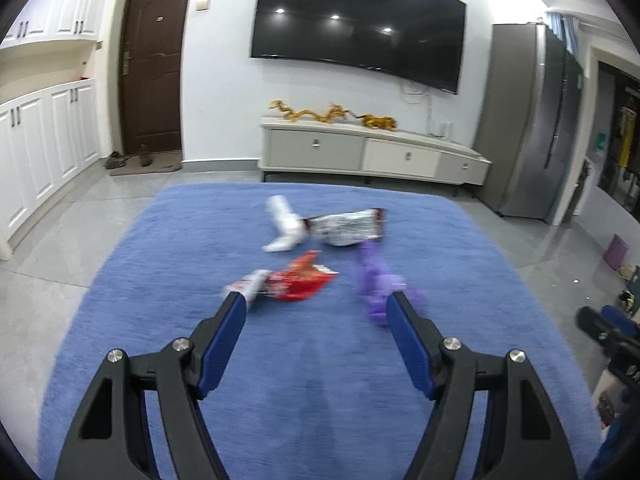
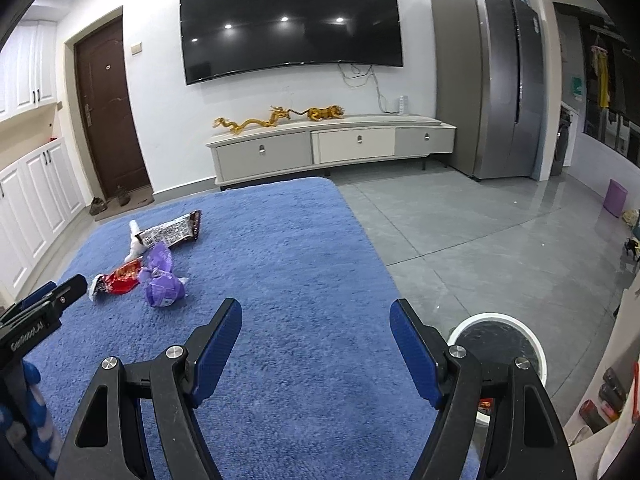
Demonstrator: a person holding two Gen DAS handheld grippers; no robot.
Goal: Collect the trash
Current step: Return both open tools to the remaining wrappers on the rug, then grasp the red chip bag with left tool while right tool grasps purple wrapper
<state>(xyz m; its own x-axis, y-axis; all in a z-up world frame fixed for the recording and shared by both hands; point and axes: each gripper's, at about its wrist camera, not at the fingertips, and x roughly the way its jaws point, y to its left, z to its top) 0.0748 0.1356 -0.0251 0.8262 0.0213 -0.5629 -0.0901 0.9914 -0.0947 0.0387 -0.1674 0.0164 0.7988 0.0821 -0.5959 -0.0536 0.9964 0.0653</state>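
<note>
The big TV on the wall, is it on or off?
Off. The TV screen is black, showing only reflected ceiling lights.

Left wrist cam sat low over the blue rug (image 1: 160, 320), tilted down, facing the TV (image 1: 360, 20) wall at 12 o'clock; wrapper pile (image 1: 320, 252) close, dead ahead. Right wrist cam sat further right at the rug's edge, same heading, pile (image 2: 152, 264) off at 10 o'clock, white bin (image 2: 496, 320) near at 4. Shared: rug, pile, TV, cabinet (image 2: 332, 144), door (image 2: 108, 112), fridge (image 2: 488, 80). Each caught the other's gripper at frame edge.
</note>
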